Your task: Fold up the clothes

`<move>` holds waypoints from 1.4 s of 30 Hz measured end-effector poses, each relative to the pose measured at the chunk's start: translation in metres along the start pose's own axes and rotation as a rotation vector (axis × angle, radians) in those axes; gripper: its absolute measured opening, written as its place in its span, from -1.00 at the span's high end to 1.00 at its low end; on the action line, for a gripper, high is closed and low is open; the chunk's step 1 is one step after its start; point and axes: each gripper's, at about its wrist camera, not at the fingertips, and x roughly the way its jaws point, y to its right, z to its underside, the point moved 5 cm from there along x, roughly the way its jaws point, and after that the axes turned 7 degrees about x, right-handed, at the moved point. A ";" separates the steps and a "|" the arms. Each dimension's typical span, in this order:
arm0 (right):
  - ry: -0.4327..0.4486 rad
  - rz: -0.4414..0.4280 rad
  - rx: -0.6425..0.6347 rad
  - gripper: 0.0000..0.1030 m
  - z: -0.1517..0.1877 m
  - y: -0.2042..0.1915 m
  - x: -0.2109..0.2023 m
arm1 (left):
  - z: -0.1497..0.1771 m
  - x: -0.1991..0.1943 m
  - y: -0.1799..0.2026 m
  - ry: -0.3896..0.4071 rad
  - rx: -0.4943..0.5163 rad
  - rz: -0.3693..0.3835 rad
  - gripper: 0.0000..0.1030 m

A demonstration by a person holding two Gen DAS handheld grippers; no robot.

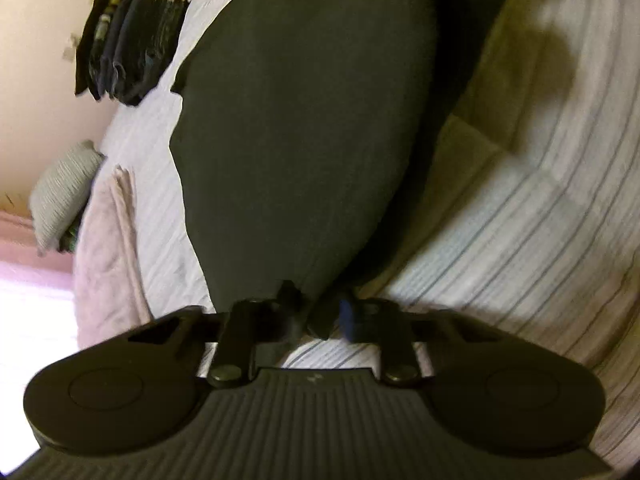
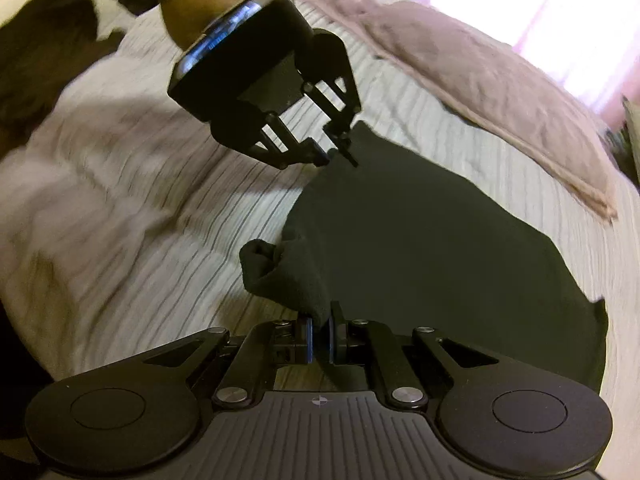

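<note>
Dark garment (image 2: pixel 420 240) spans lengthwise between both tools: right hand-held gripper (image 2: pixel 319 338) clamped on its near corner, left hand-held gripper (image 2: pixel 334 152) apparently pinching the far corner, above the bed (image 2: pixel 140 220).

Dim, motion-blurred fisheye views with blown-out window (image 2: pixel 520 4) glare.

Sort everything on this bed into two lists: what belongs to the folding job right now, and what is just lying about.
In the job:
- dark garment, spread on the striped bedsheet
- left claw, shut on one corner
- right claw, shut on a bunched edge

Lying about:
- stack of folded dark clothes
- pinkish towel
- grey-green pillow
</note>
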 end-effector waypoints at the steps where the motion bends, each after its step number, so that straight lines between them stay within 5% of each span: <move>1: 0.012 -0.005 0.035 0.90 -0.002 0.005 -0.005 | 0.000 -0.003 -0.008 0.007 -0.015 0.003 0.80; 8: 0.133 -0.043 0.325 0.91 -0.018 0.060 -0.052 | -0.026 -0.030 -0.113 0.071 -0.040 -0.020 0.84; 16: 0.284 -0.053 0.621 0.91 0.004 0.182 -0.093 | -0.113 -0.007 -0.232 0.109 0.120 0.009 0.84; 24: 0.291 -0.060 1.049 0.91 0.102 0.316 -0.058 | -0.206 0.111 -0.297 0.134 0.224 0.163 0.84; 31: 0.199 -0.083 1.387 0.89 0.185 0.368 -0.002 | -0.261 0.240 -0.283 0.094 0.270 0.338 0.76; 33: 0.200 -0.078 1.401 0.89 0.194 0.370 -0.007 | -0.265 0.265 -0.280 0.043 0.228 0.311 0.61; 35: 0.209 -0.065 1.388 0.56 0.190 0.368 -0.013 | -0.262 0.266 -0.288 0.038 0.138 0.310 0.41; 36: 0.216 -0.058 1.384 0.01 0.186 0.365 -0.016 | -0.260 0.266 -0.293 0.036 0.092 0.310 0.41; 37: 0.237 -0.061 1.385 -0.27 0.184 0.365 -0.018 | -0.256 0.262 -0.302 0.039 0.034 0.314 0.41; 42: 0.278 -0.060 1.406 -0.26 0.176 0.370 -0.008 | -0.212 0.256 -0.345 -0.005 -0.291 0.349 0.41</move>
